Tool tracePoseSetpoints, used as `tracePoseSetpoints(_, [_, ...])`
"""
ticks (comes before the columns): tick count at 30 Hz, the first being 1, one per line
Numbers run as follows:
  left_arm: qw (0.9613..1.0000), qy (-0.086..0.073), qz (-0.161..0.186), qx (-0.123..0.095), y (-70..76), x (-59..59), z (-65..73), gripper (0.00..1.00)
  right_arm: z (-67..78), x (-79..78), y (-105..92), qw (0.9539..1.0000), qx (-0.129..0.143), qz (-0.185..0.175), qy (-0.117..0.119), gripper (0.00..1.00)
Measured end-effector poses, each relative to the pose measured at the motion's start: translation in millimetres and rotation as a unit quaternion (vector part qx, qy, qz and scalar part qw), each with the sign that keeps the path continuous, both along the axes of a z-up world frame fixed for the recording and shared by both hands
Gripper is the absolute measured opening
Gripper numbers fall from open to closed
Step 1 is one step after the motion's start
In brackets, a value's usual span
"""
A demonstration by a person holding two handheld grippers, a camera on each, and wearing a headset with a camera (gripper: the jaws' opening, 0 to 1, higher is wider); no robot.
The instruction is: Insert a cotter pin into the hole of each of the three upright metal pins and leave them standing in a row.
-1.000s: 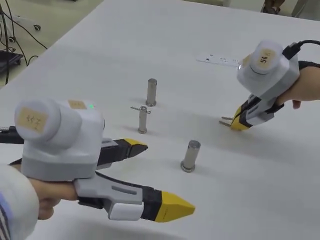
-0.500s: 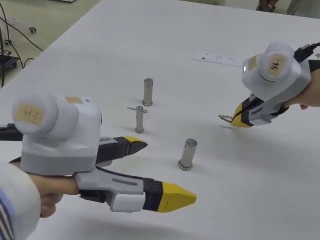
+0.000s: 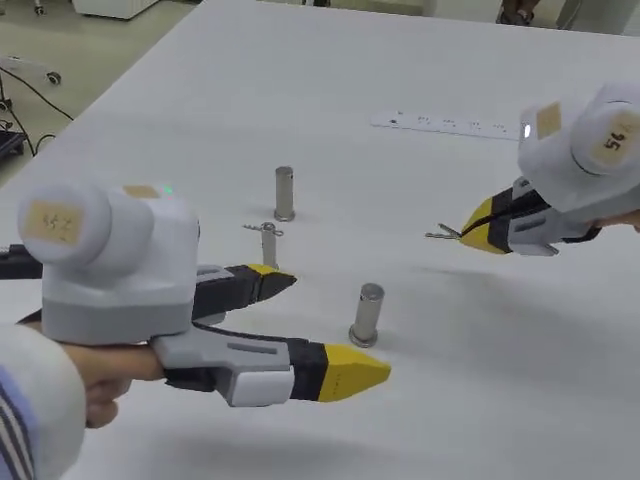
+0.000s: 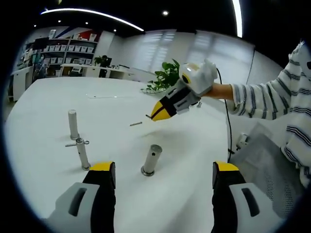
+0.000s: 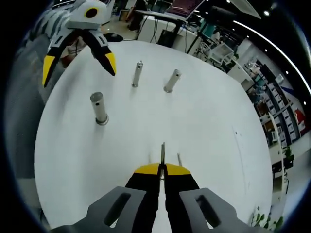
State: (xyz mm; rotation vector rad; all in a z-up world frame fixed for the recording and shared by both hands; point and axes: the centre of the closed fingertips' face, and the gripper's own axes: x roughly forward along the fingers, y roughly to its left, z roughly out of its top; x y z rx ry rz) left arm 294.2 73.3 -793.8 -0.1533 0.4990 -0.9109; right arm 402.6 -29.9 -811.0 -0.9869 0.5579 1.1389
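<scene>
Left of centre in the head view, three upright metal pins stand on the white table: the far pin highest in the frame, the middle pin just below it, and the near pin lower and off to the right, so the row runs as a loose diagonal with all three apart from one another. One is done already: a fitted cotter pin sits crosswise through the top of the middle pin, its end sticking out to the left. Over at the right edge, the right gripper is up off the table, a shadow beneath it, with its yellow-tipped jaws pinched together on a loose cotter pin whose thin wire pokes leftward past the tips. The right gripper view backs that up, with the wire running straight up the middle from the closed tips and the three pins spread across the upper left of that frame. Lower left in the head view, the left gripper is held with its jaws spread wide, one tip near the middle pin, the other below the near pin, touching neither. From the left gripper view, the near pin stands further off between the two yellow tips. A flat white strip lies on the table toward the upper right, well apart from the pins
</scene>
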Motion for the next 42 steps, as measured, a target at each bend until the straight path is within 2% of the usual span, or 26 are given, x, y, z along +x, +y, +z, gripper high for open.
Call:
tracePoseSetpoints(7, [0.9999, 0.0, 0.01, -0.009, -2.9, 7.9, 6.4, 0.8, 9.3, -17.6, 3.9, 0.9997, 0.021, 0.008, -0.012, 0.02])
tracePoseSetpoints(9, [0.9996, 0.006, 0.019, -0.021, -3.7, 10.6, 9.0, 0.76, 13.2, -22.9, 7.0, 0.9994, 0.031, 0.009, -0.016, 0.02])
tracePoseSetpoints(10, [0.9989, 0.008, 0.028, -0.035, -4.3, 13.6, 12.7, 0.72, 15.8, -26.3, 9.0, 0.9991, 0.036, 0.009, -0.019, 0.02])
tracePoseSetpoints(12, [0.999, 0.002, 0.027, -0.036, -4.2, 14.7, 14.9, 0.66, 20.3, -31.9, 12.9, 0.9985, 0.045, 0.012, -0.027, 0.02])
tracePoseSetpoints(13, [0.999, -0.02, 0.026, -0.029, -3.9, 17.7, 18.8, 0.64, 21.7, -34.5, 14.3, 0.9984, 0.048, 0.013, -0.028, 0.02])
tracePoseSetpoints(14, [0.9991, -0.019, 0.026, -0.028, -4.6, 17.2, 19.4, 0.62, 23.5, -36.9, 15.9, 0.9981, 0.052, 0.015, -0.031, 0.02])
tracePoseSetpoints(16, [0.9991, -0.009, 0.027, -0.033, -5.2, 18.6, 19.8, 0.63, 26.5, -43.0, 18.5, 0.9976, 0.054, 0.022, -0.037, 0.02])
tracePoseSetpoints(19, [0.9993, -0.007, 0.022, -0.029, -6.5, 18.4, 19.7, 0.61, 25.7, -49.6, 18.7, 0.9972, 0.049, 0.035, -0.043, 0.02])
tracePoseSetpoints(23, [0.9992, 0.004, 0.018, -0.034, -9.3, 17.0, 19.9, 0.57, 26.1, -58.6, 17.9, 0.9968, 0.047, 0.046, -0.047, 0.02])
tracePoseSetpoints(24, [0.9993, 0.011, 0.014, -0.032, -10.4, 15.7, 18.3, 0.55, 26.2, -60.4, 18.1, 0.9966, 0.046, 0.048, -0.048, 0.02])
tracePoseSetpoints(27, [0.9993, 0.015, 0.014, -0.03, -11.9, 15.9, 16.8, 0.52, 27.2, -71.0, 21.8, 0.9956, 0.047, 0.057, -0.057, 0.02])
tracePoseSetpoints(33, [0.9986, 0.029, 0.011, -0.044, -20.0, 14.1, 18.8, 0.49, 25.3, -84.3, 29.5, 0.9945, 0.049, 0.067, -0.063, 0.02])
tracePoseSetpoints(36, [0.9984, 0.029, 0.01, -0.049, -24.7, 13.8, 20.8, 0.47, 28.6, -90.1, 36.0, 0.9939, 0.064, 0.065, -0.061, 0.02])
tracePoseSetpoints(38, [0.9981, 0.032, 0.008, -0.052, -27.3, 13.1, 21.7, 0.44, 29.2, -94.4, 40.7, 0.9938, 0.081, 0.059, -0.049, 0.02])
tracePoseSetpoints(42, [0.9976, 0.039, 0.004, -0.057, -31.1, 10.8, 22.3, 0.31, 28.9, -99.4, 46.4, 0.9931, 0.089, 0.058, -0.051, 0.02])
